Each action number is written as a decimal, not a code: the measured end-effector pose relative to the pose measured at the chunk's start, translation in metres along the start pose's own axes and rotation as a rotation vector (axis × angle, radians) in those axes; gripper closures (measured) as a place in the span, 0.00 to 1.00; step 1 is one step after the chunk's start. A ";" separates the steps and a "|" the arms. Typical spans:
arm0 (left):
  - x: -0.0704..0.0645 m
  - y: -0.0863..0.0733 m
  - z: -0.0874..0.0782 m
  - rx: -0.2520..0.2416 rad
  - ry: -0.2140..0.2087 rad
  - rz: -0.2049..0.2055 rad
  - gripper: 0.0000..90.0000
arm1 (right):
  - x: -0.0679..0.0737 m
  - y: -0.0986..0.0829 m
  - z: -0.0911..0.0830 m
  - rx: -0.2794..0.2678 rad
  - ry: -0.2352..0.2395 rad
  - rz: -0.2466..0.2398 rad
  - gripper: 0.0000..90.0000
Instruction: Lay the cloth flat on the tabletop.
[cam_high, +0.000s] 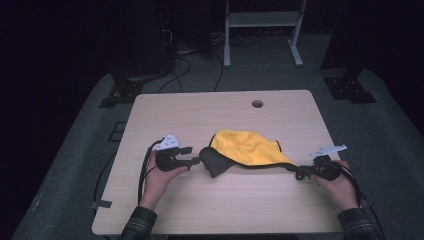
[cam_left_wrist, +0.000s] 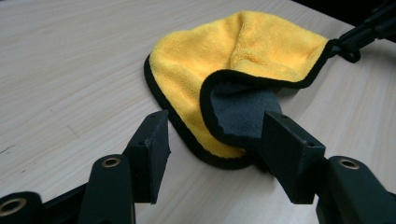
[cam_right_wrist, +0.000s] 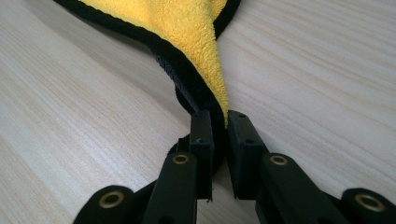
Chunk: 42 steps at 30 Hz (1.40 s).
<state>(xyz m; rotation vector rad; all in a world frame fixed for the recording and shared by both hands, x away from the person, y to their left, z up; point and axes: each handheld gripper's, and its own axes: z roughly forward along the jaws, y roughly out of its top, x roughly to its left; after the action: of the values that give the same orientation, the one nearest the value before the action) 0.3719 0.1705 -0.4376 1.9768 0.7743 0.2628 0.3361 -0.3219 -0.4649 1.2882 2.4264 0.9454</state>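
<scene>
Two hand-held grippers, one cloth, one desk. Right hand-held gripper (cam_right_wrist: 219, 122) clamped on a corner of the cloth (cam_right_wrist: 187, 23), black jaws pressed close with the black-bound edge pinched between them, seen at the desk's right side in the high view (cam_high: 301, 174). Left hand-held gripper (cam_left_wrist: 215, 140) spread wide, jaws apart on either side of the cloth's folded-over corner, holding nothing; seen left of the cloth in the high view (cam_high: 192, 156). Cloth (cam_high: 247, 149) lying near the middle of the desk (cam_high: 215, 107), between both tools: soft fuzzy microfibre, yellow on one face, dark grey on the other, trimmed all round with a black stitched border. Left corner flipped over, grey side up (cam_left_wrist: 240, 114). Desk of pale wood grain, rectangular with rounded corners, one round hole (cam_high: 257, 104) near the far edge.
</scene>
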 end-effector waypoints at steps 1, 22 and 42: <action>0.001 0.001 0.003 0.007 -0.002 -0.001 0.47 | 0.000 0.000 0.000 0.000 0.000 0.000 0.90; 0.007 0.005 0.033 0.081 -0.115 -0.115 0.95 | -0.001 0.000 0.000 0.001 0.004 0.001 0.90; 0.008 0.022 -0.013 -0.006 -0.060 -0.096 0.96 | 0.006 0.019 -0.028 -0.177 0.019 -0.024 0.91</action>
<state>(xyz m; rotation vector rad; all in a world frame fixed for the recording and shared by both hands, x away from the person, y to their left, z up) 0.3807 0.1777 -0.4134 1.9268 0.8257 0.1480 0.3321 -0.3213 -0.4311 1.1907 2.3060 1.1421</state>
